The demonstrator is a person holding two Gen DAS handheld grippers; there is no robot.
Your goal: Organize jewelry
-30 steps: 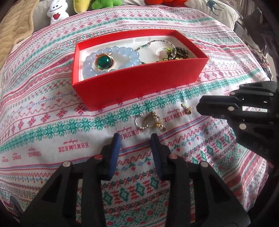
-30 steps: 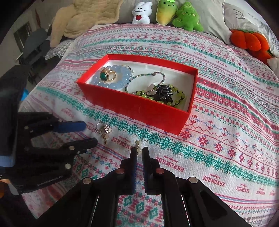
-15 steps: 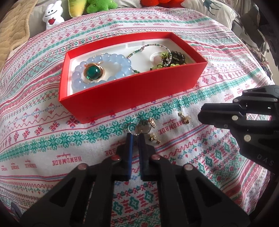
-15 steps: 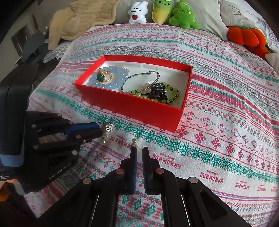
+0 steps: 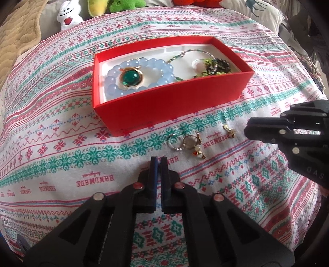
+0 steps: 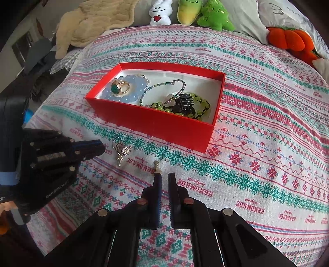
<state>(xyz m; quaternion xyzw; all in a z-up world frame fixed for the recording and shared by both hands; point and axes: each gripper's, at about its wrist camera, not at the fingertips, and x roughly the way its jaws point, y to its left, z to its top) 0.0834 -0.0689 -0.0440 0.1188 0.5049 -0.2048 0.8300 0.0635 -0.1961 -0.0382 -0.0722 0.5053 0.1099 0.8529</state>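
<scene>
A bed is lying under a patterned bedspread (image 5: 61, 131), with plush toys (image 6: 160, 12) sitting along its far edge. A red box (image 5: 170, 111) is resting mid-bed, holding a blue bead bracelet (image 5: 141, 76) and a green-stone ring (image 5: 130, 79). Loose rings (image 5: 185, 141) and a small gold earring (image 5: 229, 130) are lying on the cloth just before the box. The left gripper (image 5: 158, 162) is hovering near the rings, fingers together, holding nothing. The right gripper (image 6: 163, 177) is pointing at the earring, fingers narrowly apart.
</scene>
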